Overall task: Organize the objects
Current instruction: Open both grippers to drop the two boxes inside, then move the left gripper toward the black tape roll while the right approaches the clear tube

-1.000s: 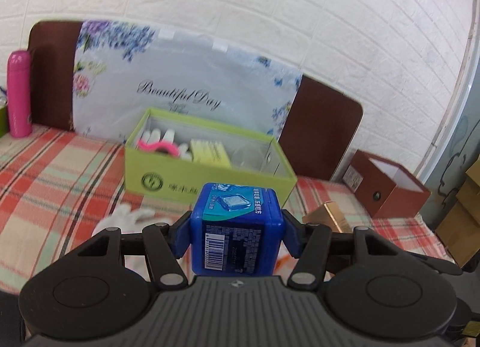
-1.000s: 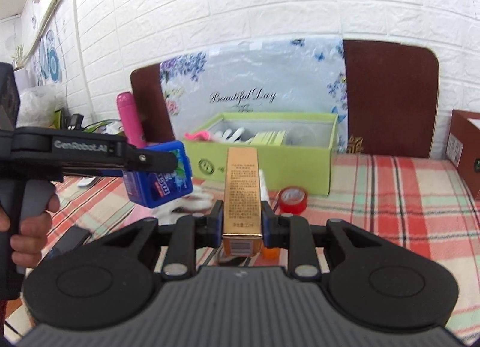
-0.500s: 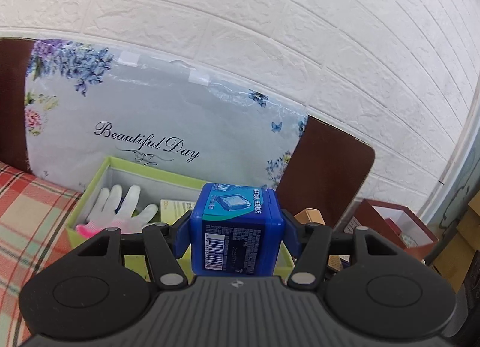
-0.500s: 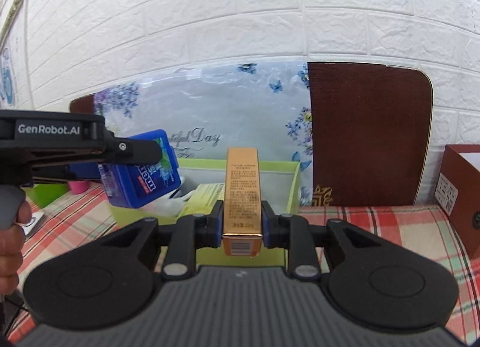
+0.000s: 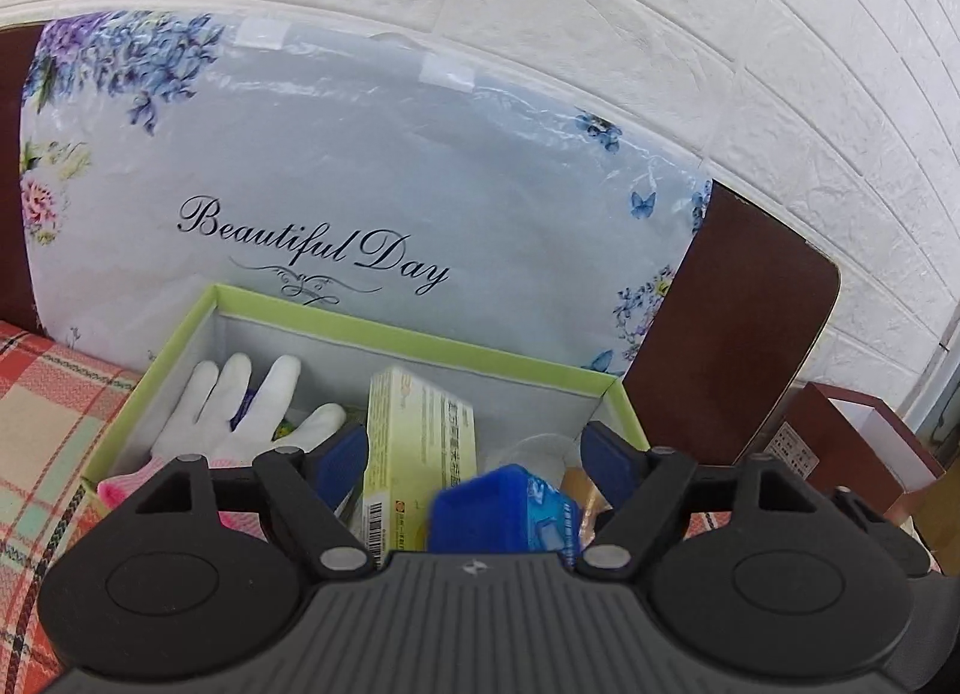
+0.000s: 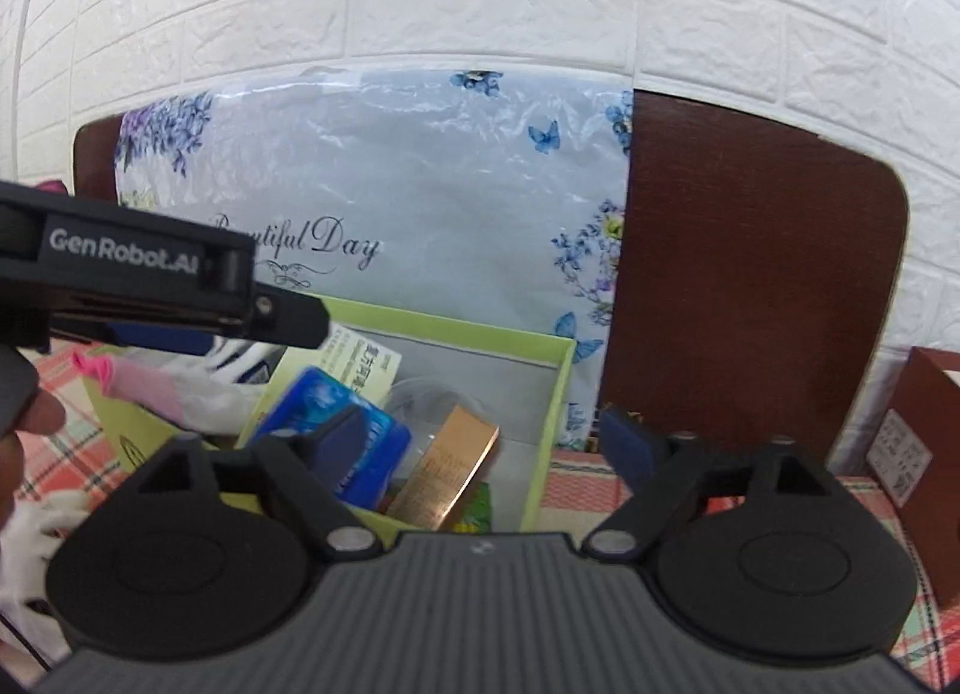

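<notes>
My left gripper (image 5: 474, 454) hangs over the green open box (image 5: 420, 334), and its jaws are opening. The blue box (image 5: 504, 508) lies loose below them, touching neither pad. My right gripper (image 6: 486, 442) is over the same green box (image 6: 543, 394), its jaws also opening, with nothing pressed between them. The gold carton (image 6: 450, 472) lies tilted inside, next to the blue box (image 6: 336, 412). The left gripper (image 6: 288, 322) reaches in from the left in the right wrist view.
The green box also holds a white glove (image 5: 240, 400), a pale yellow carton (image 5: 420, 448) and a clear round lid (image 6: 420, 400). A floral bag (image 5: 360, 184) and brown board (image 6: 750, 274) stand behind. A brown box (image 6: 924, 454) sits at right on the plaid cloth (image 5: 42, 406).
Both grippers moved forward over the green box and opened. The blue box left the left gripper and the gold carton left the right; both now lie in the box.
</notes>
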The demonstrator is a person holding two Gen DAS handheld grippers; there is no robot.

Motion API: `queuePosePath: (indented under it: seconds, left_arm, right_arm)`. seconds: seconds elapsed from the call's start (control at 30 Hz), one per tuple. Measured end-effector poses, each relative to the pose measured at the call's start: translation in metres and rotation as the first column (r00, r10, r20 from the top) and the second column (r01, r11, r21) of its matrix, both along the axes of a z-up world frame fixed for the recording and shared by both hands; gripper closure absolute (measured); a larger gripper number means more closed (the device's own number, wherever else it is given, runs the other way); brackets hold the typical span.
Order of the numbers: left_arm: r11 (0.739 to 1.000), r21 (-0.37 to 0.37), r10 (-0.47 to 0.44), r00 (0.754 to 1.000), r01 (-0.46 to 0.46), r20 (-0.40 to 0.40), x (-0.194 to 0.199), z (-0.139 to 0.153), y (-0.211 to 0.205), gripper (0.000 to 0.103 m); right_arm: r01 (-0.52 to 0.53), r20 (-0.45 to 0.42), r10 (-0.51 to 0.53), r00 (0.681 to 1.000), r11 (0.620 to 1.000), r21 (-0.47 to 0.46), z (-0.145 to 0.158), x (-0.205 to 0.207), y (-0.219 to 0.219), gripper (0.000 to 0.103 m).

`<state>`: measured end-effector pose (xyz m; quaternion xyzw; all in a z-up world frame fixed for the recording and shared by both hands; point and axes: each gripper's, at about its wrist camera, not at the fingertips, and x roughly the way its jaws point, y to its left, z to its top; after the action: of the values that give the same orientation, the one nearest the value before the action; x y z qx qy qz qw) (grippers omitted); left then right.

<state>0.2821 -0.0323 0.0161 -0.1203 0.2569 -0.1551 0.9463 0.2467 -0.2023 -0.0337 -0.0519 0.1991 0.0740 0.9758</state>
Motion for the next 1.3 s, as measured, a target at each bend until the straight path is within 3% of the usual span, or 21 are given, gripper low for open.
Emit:
queuePosePath:
  seconds: [0.2,0.73,1.07,1.3]
  left_arm:
    - [1.000,0.003,0.014,1.000,-0.014,-0.009,-0.011,0.003,0.003,0.021]
    - [0.994,0.067,0.087,0.996,-0.085,-0.026,-0.123,0.042,0.007,0.020]
    - [0.993,0.090,0.083,0.995,-0.077,-0.064,-0.171,0.025,0.010,0.020]
    - [0.992,0.114,0.076,0.989,-0.062,-0.128,-0.187,-0.006,0.015,0.020]
  right_arm:
    - [0.016,-0.061,-0.012,0.998,0.997,0.072,-0.002,-0.010,-0.012,0.003]
    - [0.015,-0.002,-0.014,1.000,0.990,0.139,0.041,-0.112,-0.027,0.000]
    - [0.000,-0.015,0.002,1.000,0.987,0.158,0.040,-0.166,-0.031,0.000]
    - [0.015,-0.087,-0.002,0.996,0.989,0.150,0.014,-0.185,-0.031,0.000]
